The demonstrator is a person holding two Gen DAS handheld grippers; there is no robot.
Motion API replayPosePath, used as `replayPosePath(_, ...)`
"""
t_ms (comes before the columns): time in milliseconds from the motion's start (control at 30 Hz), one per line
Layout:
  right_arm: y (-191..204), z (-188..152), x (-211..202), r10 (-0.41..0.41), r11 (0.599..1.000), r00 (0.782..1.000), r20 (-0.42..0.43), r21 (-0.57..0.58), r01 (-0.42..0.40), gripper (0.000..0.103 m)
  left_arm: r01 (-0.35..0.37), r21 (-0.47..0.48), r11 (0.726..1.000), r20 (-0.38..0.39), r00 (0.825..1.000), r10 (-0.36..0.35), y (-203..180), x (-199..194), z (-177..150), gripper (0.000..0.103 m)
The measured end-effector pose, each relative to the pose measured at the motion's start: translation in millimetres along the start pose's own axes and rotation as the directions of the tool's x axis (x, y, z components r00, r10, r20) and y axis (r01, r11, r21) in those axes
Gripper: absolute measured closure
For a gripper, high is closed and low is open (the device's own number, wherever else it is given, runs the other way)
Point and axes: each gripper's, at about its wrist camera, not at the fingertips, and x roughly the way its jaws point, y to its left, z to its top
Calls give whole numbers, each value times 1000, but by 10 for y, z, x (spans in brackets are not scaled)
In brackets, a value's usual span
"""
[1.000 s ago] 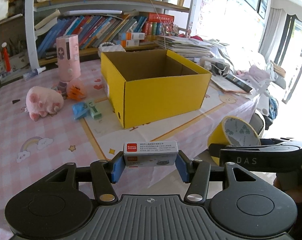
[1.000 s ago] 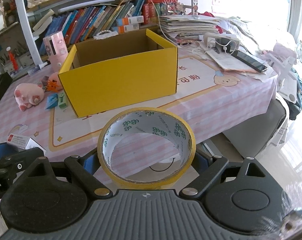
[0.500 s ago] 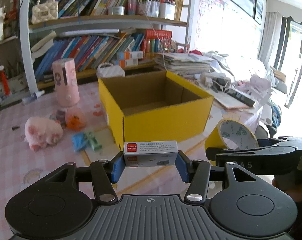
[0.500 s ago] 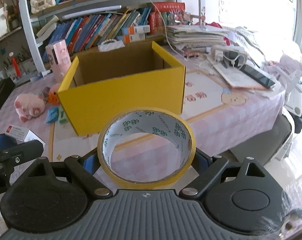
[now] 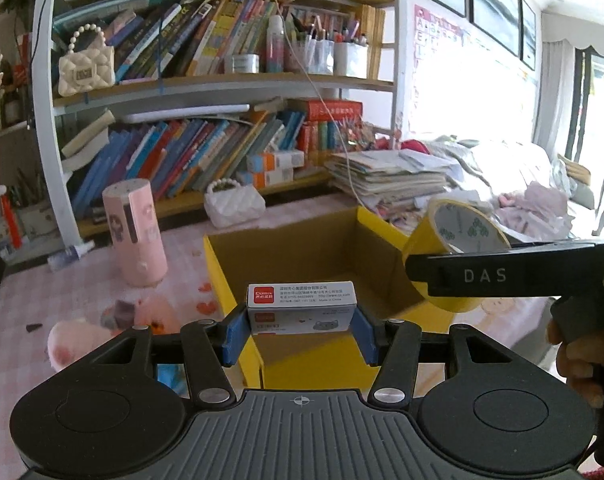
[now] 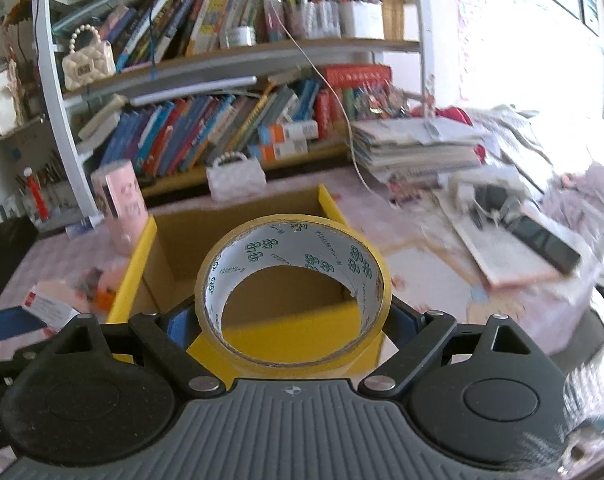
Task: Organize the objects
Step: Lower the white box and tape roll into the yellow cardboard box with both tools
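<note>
The left tongs (image 5: 302,330) pinch a small white rectangular cardboard box with a red logo (image 5: 302,307) by its two short ends, between blue pads (image 5: 234,336). The box lies level and hangs in the air above the near wall of an open yellow cardboard carton with a plain brown inside (image 5: 302,252).

The right tongs (image 6: 292,318) clamp a wide roll of yellow adhesive tape with a white, green-printed inner core (image 6: 294,292) from both sides. The roll stands on edge with its hole facing the camera, also held above the near wall of the carton (image 6: 142,256). In the left view this roll (image 5: 453,248) sits at the carton's right side, gripped by a black arm marked "DAS".

The carton stands on a tabletop covered with a pink checked cloth (image 5: 70,280). To the carton's left are a tall pink cylinder with a cartoon face (image 5: 136,236) and a pink plush toy (image 5: 78,340). Behind it a white quilted bag with a pearl handle (image 5: 232,204) rests beside a stack of papers (image 5: 389,176). A bookshelf crowded with leaning books (image 5: 190,152) fills the background.
</note>
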Motion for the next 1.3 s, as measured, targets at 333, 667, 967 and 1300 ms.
replayPosePath(333, -93, 395, 546, 73, 996, 997, 0, -43, -73, 13, -39, -3, 999, -32, 999, 39, -104, 461, 181, 50)
replayPosePath(667, -102, 514, 1089, 160, 978, 983, -89, -118, -169, 13, -81, -5, 997, -103, 991, 80, -158, 872, 160, 50)
replayPosePath(967, 37, 531, 1506, 228, 933, 952, -206, -233, -274, 13, -103, -1, 995, -170, 980, 102, -200, 1126, 101, 50)
replayPosePath(1300, 190, 461, 1900, 243, 858, 897, -369, -351, -376, 13, -122, 3, 992, -223, 967, 120, -194, 1303, 39, 50)
